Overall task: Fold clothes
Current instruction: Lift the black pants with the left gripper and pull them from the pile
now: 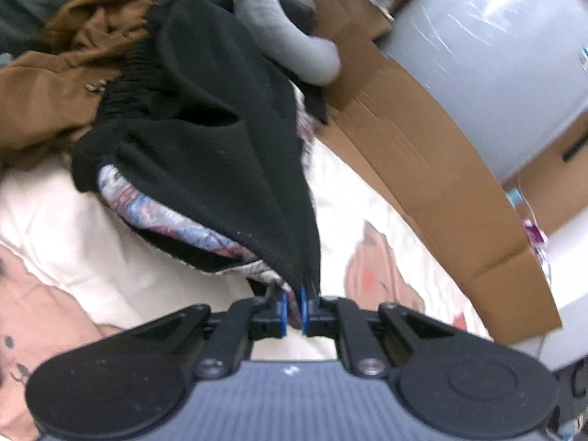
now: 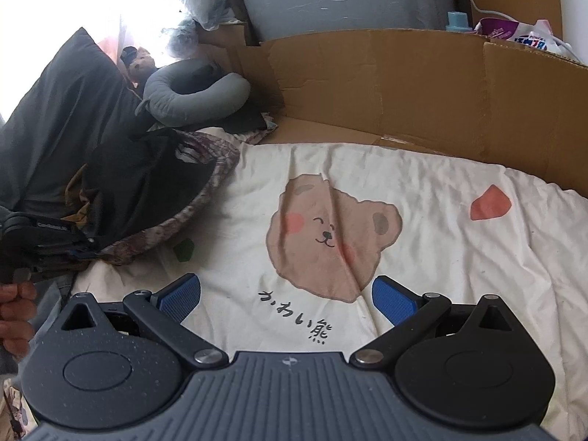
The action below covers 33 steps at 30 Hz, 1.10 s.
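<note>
My left gripper [image 1: 293,307] is shut on the ribbed hem of a black garment [image 1: 220,139] with a patterned blue-and-red lining [image 1: 176,217], which stretches away from the pads over the cream bear-print sheet [image 1: 55,217]. In the right wrist view the same black garment [image 2: 147,183] lies at the left with the left gripper [image 2: 79,246] pinching its edge, a hand [image 2: 14,312] below it. My right gripper [image 2: 286,299] stands open above the sheet's bear print [image 2: 330,235], holding nothing.
A brown garment [image 1: 51,84] is heaped behind the black one. A grey neck pillow [image 2: 194,99] and a dark cushion [image 2: 62,117] lie at the back left. Flattened cardboard [image 2: 404,84] walls the bed's far side, with a wrapped grey block [image 1: 496,55] behind.
</note>
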### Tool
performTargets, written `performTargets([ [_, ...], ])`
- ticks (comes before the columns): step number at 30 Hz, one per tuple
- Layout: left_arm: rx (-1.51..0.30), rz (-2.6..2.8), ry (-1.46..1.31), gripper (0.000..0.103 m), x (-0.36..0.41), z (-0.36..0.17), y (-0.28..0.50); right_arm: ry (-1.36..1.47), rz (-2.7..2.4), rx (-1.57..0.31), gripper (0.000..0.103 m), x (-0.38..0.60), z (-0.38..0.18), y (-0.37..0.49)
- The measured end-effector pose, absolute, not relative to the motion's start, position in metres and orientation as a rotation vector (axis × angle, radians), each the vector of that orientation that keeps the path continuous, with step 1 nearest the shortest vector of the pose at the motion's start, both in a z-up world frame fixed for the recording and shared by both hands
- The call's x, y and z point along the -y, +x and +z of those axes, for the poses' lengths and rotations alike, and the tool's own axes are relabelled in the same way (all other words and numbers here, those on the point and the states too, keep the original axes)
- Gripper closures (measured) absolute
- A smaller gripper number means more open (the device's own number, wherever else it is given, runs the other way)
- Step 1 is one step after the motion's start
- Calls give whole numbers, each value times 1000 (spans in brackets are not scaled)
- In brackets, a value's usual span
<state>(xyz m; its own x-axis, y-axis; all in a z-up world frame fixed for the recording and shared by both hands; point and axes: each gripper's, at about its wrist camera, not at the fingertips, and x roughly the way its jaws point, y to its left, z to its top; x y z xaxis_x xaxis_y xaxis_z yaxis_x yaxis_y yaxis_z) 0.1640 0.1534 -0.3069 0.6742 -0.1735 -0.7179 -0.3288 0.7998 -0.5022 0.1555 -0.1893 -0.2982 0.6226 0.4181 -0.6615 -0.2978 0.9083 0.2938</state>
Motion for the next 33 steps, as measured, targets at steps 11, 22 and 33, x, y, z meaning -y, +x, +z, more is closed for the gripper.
performTargets([
  [11,-909,-32,-665,96,-115,-316,171,166,461,-793,1,184,-302,151],
  [22,-952,-202,-631,96,-79,-315,166,112,531,-776,1,167,-302,143],
  [33,-975,-336,-619,96,-71,-289,154,70,563,-778,4,172,-305,141],
])
